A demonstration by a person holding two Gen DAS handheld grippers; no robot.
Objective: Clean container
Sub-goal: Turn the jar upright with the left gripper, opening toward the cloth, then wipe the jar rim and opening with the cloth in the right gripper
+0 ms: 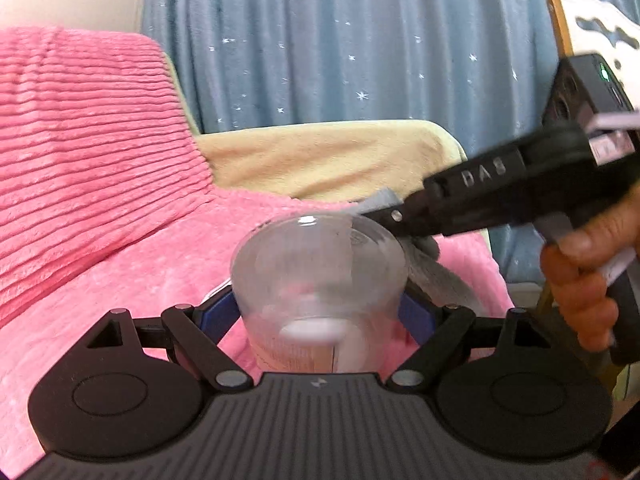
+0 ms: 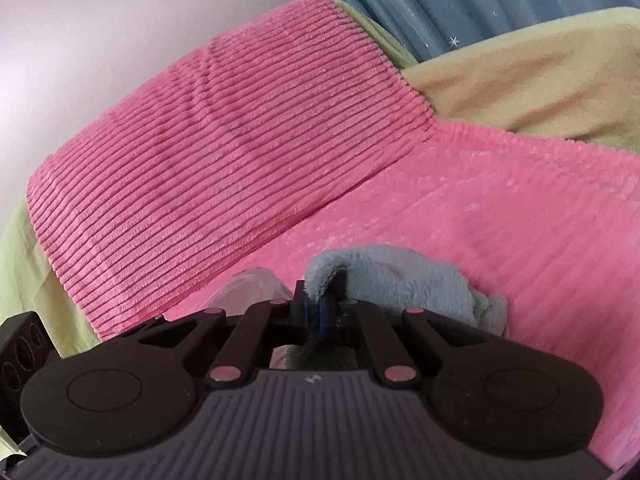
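My left gripper (image 1: 320,312) is shut on a clear plastic cup (image 1: 320,272), held with its open mouth facing away from the camera. My right gripper (image 1: 384,216) comes in from the right and presses a grey-blue cloth (image 1: 436,276) against the cup's right rim. In the right wrist view my right gripper (image 2: 316,308) is shut on the cloth (image 2: 392,272), which bunches over the fingers. Part of the cup (image 2: 248,288) shows just left of the fingers.
A pink ribbed cushion (image 1: 88,152) and pink blanket (image 2: 500,220) lie under both grippers. A beige cover (image 1: 320,160) lies behind, with a blue star-patterned curtain (image 1: 340,40) beyond. A chair back (image 1: 592,28) stands at the far right.
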